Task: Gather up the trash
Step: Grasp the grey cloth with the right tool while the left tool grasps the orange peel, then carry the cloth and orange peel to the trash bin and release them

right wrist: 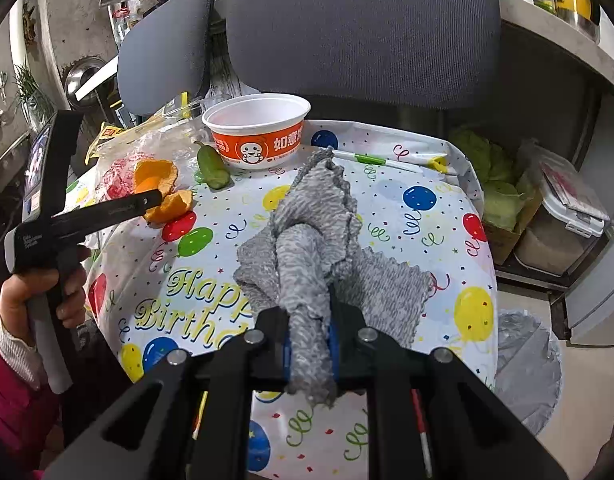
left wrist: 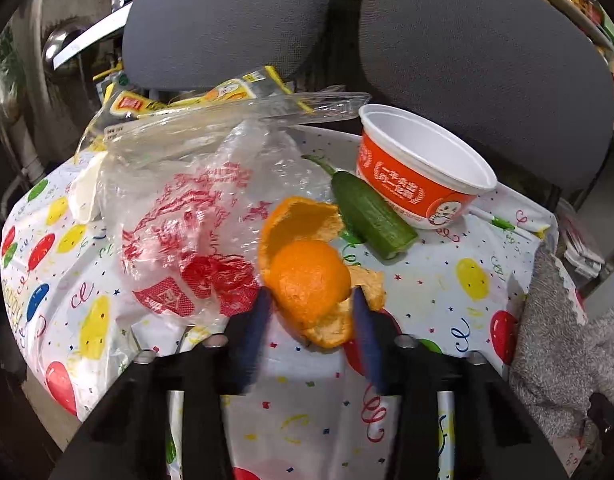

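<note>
An orange peel point(left wrist: 307, 276) lies on the balloon-print tablecloth point(left wrist: 447, 292). My left gripper point(left wrist: 309, 300) is open, its blue fingers on either side of the peel's near part. The peel point(right wrist: 163, 188) and the left gripper point(right wrist: 155, 198) also show in the right wrist view. Behind the peel lie a cucumber piece point(left wrist: 371, 216), an orange-and-white paper bowl point(left wrist: 419, 172) and crumpled clear plastic bags with red print point(left wrist: 195, 236). My right gripper point(right wrist: 311, 344) is shut on a grey knitted cloth point(right wrist: 319, 240) that drapes onto the table.
Two grey chair backs point(right wrist: 363, 32) stand behind the table. Yellow snack wrappers point(left wrist: 155, 102) lie at the far left. A foil-lined bin point(right wrist: 527, 368) sits on the floor at the right, beside a box of cabbage point(right wrist: 495, 188) and a plastic container point(right wrist: 563, 220).
</note>
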Action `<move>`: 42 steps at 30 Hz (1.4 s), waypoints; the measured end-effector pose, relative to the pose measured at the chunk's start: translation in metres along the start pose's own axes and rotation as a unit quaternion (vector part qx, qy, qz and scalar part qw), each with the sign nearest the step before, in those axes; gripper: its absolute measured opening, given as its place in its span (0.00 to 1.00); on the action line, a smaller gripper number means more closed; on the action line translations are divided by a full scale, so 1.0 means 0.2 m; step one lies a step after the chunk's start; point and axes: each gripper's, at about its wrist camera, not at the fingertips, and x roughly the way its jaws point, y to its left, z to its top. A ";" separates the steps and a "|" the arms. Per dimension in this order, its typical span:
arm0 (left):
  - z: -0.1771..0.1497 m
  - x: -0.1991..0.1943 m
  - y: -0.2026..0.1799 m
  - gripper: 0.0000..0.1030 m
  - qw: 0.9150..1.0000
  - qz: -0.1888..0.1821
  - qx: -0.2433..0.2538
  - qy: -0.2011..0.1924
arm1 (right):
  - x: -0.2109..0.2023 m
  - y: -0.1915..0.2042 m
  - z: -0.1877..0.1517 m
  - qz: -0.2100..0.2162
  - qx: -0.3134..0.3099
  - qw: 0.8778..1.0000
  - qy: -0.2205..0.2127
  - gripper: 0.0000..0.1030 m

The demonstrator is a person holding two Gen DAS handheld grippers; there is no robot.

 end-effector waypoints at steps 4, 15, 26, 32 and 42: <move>-0.02 -0.07 0.05 0.19 0.999 -0.043 -0.015 0.003 | -0.02 -0.01 0.00 0.000 0.003 1.000 -0.006 0.13; -0.20 -0.26 -0.04 0.45 0.990 -0.112 0.075 0.029 | -0.07 -0.03 -0.03 0.002 0.013 1.000 -0.011 0.13; -0.26 -0.18 0.00 0.14 0.993 -0.093 0.055 0.051 | -0.07 -0.05 -0.06 -0.006 0.031 1.000 -0.003 0.14; -0.18 -0.40 -0.04 0.12 0.989 -0.137 0.062 0.003 | -0.20 -0.10 -0.02 -0.008 0.053 0.998 -0.037 0.13; -0.07 -0.65 -0.56 0.12 0.961 -0.233 0.137 -0.051 | -0.66 -0.36 -0.08 -0.083 0.104 0.984 -0.117 0.13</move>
